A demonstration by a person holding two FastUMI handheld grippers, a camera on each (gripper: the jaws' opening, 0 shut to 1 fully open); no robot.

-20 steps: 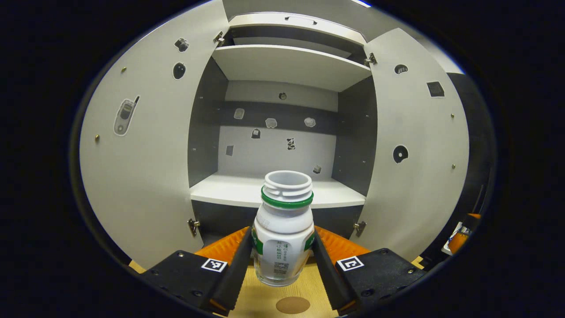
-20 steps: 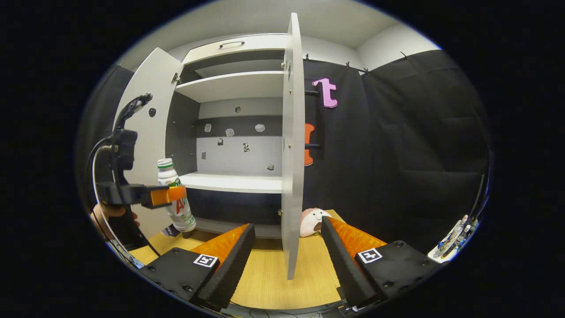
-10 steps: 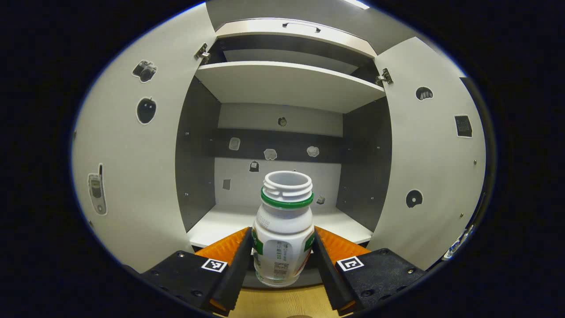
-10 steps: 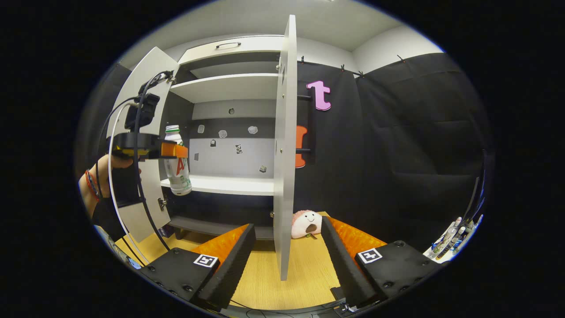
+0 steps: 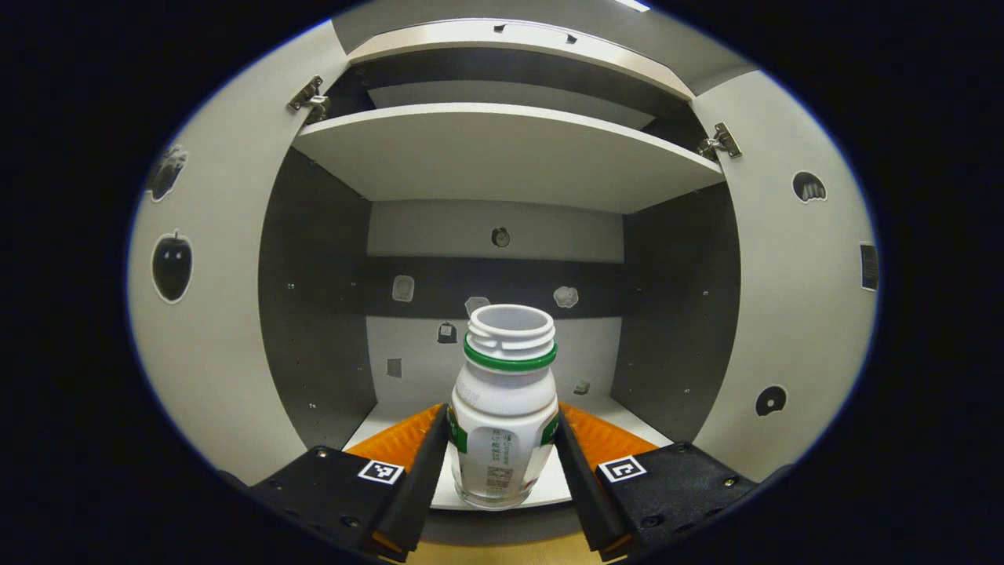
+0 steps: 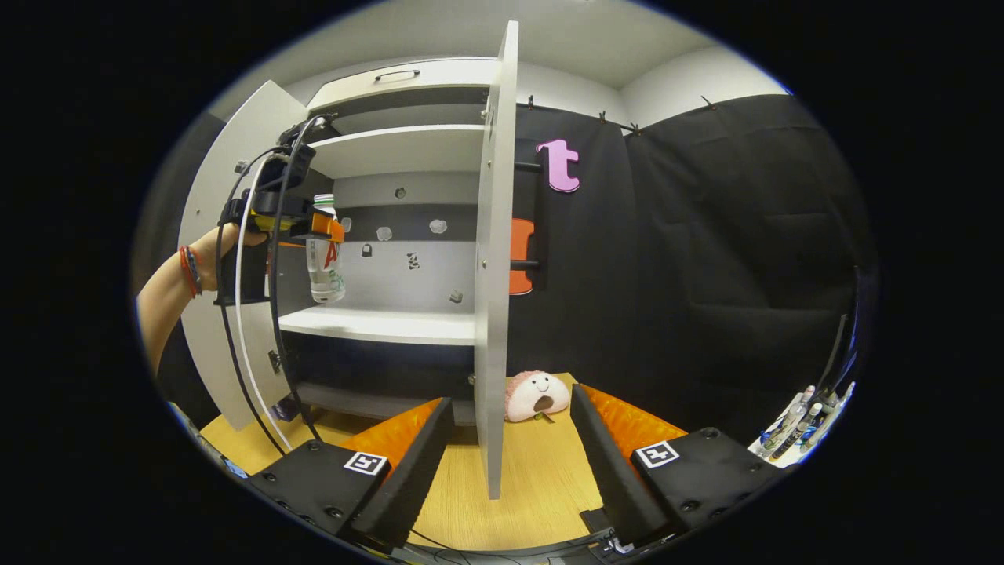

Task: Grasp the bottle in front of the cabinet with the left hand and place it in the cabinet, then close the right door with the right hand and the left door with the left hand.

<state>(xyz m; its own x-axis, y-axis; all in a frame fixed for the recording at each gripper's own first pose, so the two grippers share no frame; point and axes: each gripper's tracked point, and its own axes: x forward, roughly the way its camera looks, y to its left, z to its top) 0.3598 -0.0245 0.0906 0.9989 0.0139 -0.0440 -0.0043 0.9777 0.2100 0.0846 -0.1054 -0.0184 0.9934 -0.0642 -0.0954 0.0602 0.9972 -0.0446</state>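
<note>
A white uncapped bottle (image 5: 503, 408) with a green neck ring stands upright between my left gripper's (image 5: 502, 455) fingers, which are shut on it. It hangs just above the front edge of the cabinet's lower shelf (image 5: 572, 482). In the right gripper view the same bottle (image 6: 325, 255) is held in the air above that shelf (image 6: 376, 323) by the left gripper (image 6: 314, 227) and a person's hand (image 6: 212, 251). Both cabinet doors stand open: the left door (image 5: 204, 314) and the right door (image 5: 792, 314). My right gripper (image 6: 510, 447) is open low over the table, with the right door's edge (image 6: 490, 275) between its fingers, farther off.
A wooden table (image 6: 541, 502) lies under the cabinet. A pink plush toy (image 6: 536, 395) sits on it behind the right door. Several pens lie at the far right (image 6: 800, 424). An upper shelf (image 5: 502, 149) spans the cabinet above the bottle. Cables hang from the left gripper (image 6: 251, 329).
My left gripper has risen and moved forward with the bottle, from table height to over the lower shelf's front edge. The right gripper has barely shifted.
</note>
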